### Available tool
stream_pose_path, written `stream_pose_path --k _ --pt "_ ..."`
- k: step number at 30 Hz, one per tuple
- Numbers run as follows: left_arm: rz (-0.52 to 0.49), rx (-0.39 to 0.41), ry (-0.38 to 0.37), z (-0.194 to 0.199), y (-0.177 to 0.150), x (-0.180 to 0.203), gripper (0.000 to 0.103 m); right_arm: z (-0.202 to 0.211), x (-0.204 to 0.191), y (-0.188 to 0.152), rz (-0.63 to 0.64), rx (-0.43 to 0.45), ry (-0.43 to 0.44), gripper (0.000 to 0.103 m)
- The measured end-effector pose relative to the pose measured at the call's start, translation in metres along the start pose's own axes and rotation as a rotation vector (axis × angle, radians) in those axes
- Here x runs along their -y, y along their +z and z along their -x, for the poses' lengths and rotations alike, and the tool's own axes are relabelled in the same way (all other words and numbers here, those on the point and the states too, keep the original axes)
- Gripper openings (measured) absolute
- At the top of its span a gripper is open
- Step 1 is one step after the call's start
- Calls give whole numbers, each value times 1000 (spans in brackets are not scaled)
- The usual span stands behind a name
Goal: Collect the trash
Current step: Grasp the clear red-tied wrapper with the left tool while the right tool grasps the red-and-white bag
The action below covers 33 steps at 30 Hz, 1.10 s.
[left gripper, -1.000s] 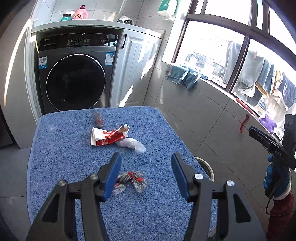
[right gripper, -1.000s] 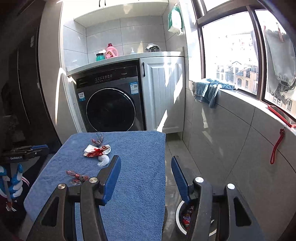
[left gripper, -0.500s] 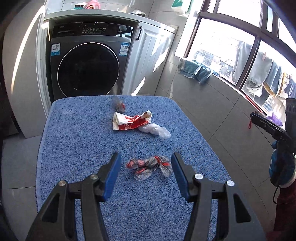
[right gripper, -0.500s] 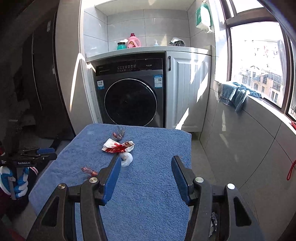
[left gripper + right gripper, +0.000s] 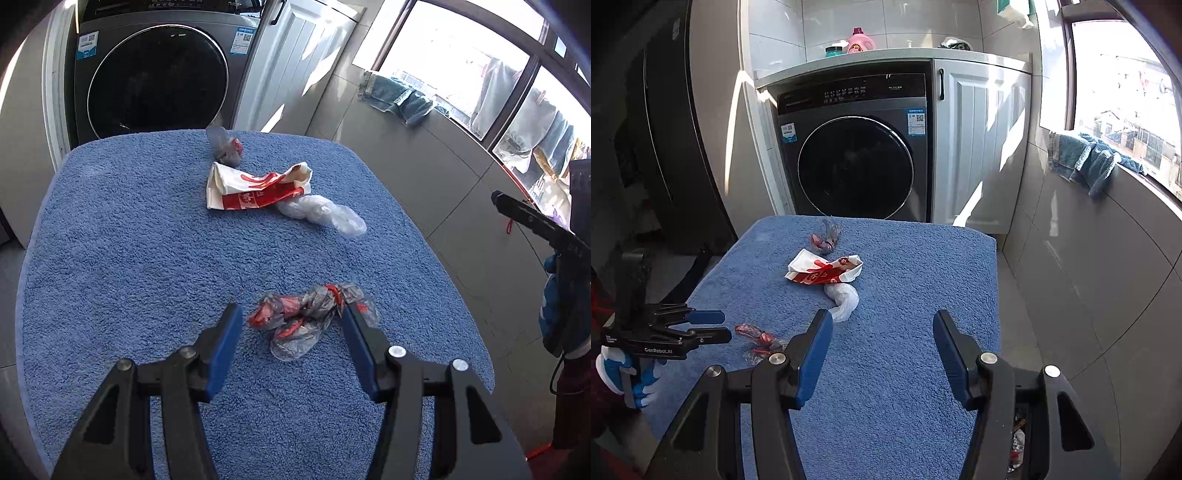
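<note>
Blue-towelled desk point(image 5: 129, 258) before a grey washing machine point(image 5: 855, 147), left gripper point(image 5: 291, 328) jaws open around a crumpled red-and-clear plastic wrapper point(image 5: 310, 317), right gripper point(image 5: 882, 334) jaws open, empty, floor bin point(image 5: 1017, 443) holding scraps.

On the blue terry-cloth table point(image 5: 110, 258), a crumpled red-and-white paper bag point(image 5: 255, 186) lies centre; a red-streaked clear plastic wrapper point(image 5: 310, 317) lies nearer, a washing machine point(image 5: 155, 70) behind.

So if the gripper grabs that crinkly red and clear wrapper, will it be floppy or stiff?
Probably floppy. The red and clear wrapper looks like thin crumpled film, twisted into loose lumps, so it would likely squash flat between the open left gripper's fingers. It also looks very light and may dangle. The shiny film might slip, though the fuzzy blue towel should stop it sliding away.
</note>
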State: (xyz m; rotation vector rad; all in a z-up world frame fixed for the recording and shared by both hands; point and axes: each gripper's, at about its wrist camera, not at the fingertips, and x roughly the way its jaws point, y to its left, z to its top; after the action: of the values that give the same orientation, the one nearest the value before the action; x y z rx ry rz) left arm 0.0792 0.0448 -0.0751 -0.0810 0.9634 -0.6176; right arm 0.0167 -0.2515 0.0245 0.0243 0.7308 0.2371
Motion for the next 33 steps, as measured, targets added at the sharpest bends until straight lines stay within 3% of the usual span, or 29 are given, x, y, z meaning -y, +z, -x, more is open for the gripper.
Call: stream_pose_path --k 13,17,21,33 --pt "70 -32 -51 -40 2 -22 52 -98 -18 15 29 -110 91 54" --pt "92 -34 -69 -43 2 -28 37 -129 -23 26 35 -124 115 54" --pt "107 -35 -76 -45 4 -34 30 -161 -27 36 71 -152 130 54" --pt "146 -26 -80 -47 11 -53 17 -234 -31 51 216 -253 179 54"
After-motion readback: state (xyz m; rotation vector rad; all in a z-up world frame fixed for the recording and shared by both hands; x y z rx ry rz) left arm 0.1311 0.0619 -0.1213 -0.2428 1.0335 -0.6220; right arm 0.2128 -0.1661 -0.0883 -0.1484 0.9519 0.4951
